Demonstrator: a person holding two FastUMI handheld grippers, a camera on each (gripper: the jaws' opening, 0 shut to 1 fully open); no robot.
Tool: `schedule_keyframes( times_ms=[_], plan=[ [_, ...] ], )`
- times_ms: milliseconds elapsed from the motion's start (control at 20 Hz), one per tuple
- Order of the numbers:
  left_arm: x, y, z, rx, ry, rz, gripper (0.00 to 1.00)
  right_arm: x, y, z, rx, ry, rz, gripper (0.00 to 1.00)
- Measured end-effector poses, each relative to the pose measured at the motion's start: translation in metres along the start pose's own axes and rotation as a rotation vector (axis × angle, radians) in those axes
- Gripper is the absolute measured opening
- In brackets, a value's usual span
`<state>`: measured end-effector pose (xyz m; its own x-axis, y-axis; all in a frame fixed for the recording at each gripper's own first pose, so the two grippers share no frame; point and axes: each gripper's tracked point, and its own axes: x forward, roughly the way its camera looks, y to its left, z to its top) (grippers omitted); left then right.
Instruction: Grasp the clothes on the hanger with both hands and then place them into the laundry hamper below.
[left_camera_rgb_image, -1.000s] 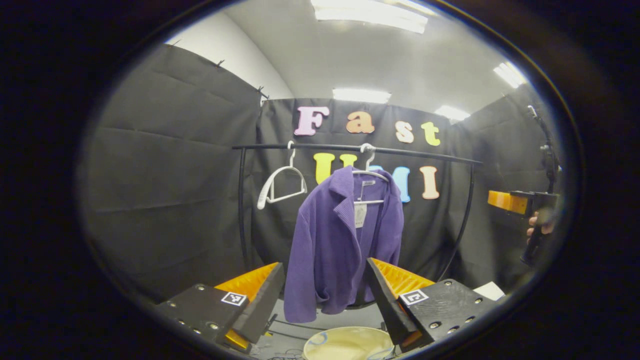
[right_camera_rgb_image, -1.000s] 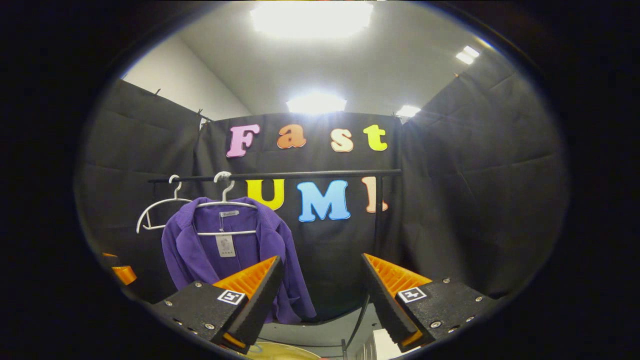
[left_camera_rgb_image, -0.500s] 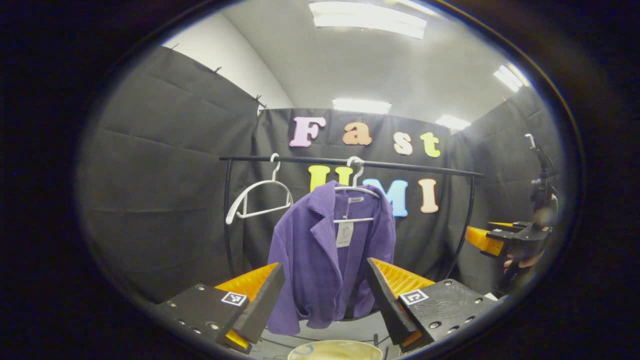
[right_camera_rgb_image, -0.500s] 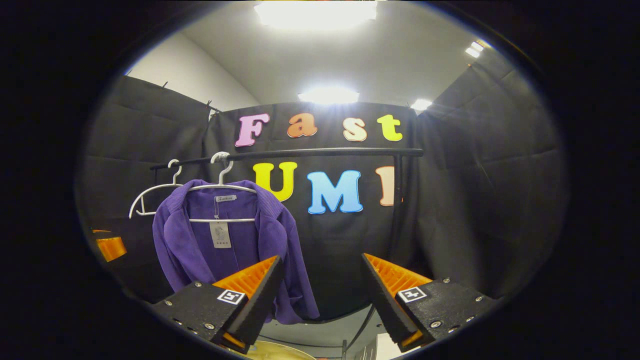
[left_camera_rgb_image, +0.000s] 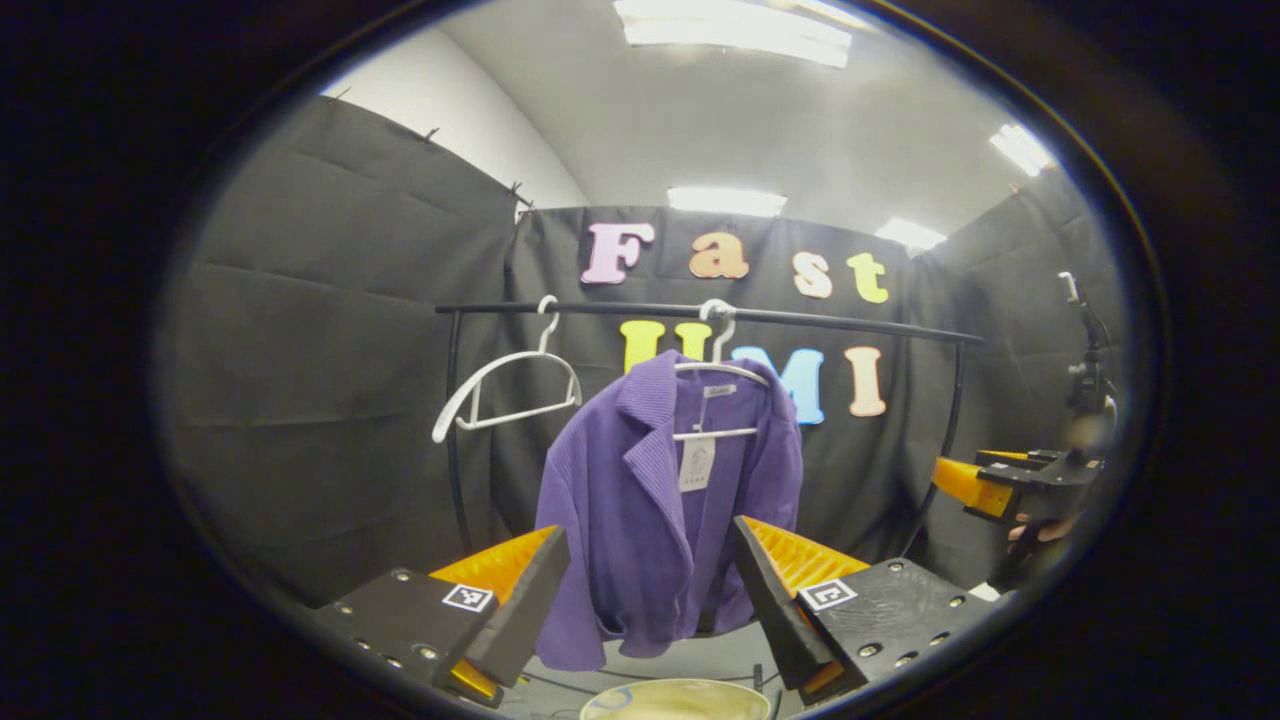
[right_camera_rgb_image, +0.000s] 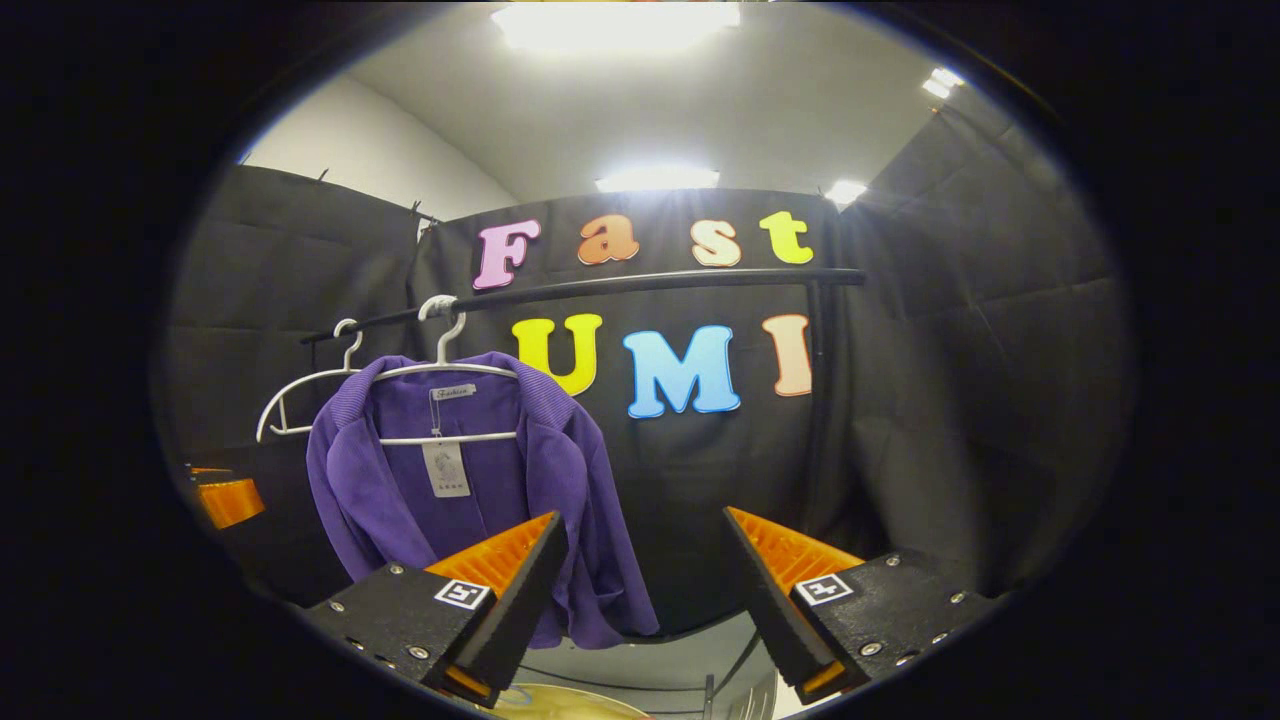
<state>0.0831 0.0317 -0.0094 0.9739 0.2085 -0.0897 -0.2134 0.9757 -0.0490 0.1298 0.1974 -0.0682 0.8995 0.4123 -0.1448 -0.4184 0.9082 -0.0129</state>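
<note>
In the left gripper view, our left hand-held gripper (left_camera_rgb_image: 645, 590) is spread wide with nothing between its fingers, well short of the purple jacket (left_camera_rgb_image: 660, 500). The jacket hangs on a white hanger (left_camera_rgb_image: 715, 385) from the black rail (left_camera_rgb_image: 850, 322), with an empty white hanger (left_camera_rgb_image: 505, 385) beside it. Below, the pale rim of the laundry hamper (left_camera_rgb_image: 680, 700) peeks in. Farther off we see the right hand-held gripper (left_camera_rgb_image: 985, 485).

In the right gripper view, that gripper (right_camera_rgb_image: 640, 590) is likewise wide open and empty, pointing past the jacket (right_camera_rgb_image: 470, 490), which hangs to its left.

We judge the ribbed jacket soft, limp and fairly light; it will sag and slide. We would pinch each shoulder near the collar and lift it off the hanger.
</note>
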Motion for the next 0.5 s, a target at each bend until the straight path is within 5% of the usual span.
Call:
schedule_keyframes(
  times_ms=[250, 500],
  plan=[
    [0.059, -0.004, 0.012, -0.029, 0.009, 0.078, 0.94, 0.071, 0.03, 0.023, -0.007, -0.013, 0.133, 0.95],
    [0.128, -0.007, 0.003, -0.033, 0.05, 0.194, 0.94, 0.142, 0.068, 0.003, -0.006, 0.079, 0.309, 0.95]
  ],
)
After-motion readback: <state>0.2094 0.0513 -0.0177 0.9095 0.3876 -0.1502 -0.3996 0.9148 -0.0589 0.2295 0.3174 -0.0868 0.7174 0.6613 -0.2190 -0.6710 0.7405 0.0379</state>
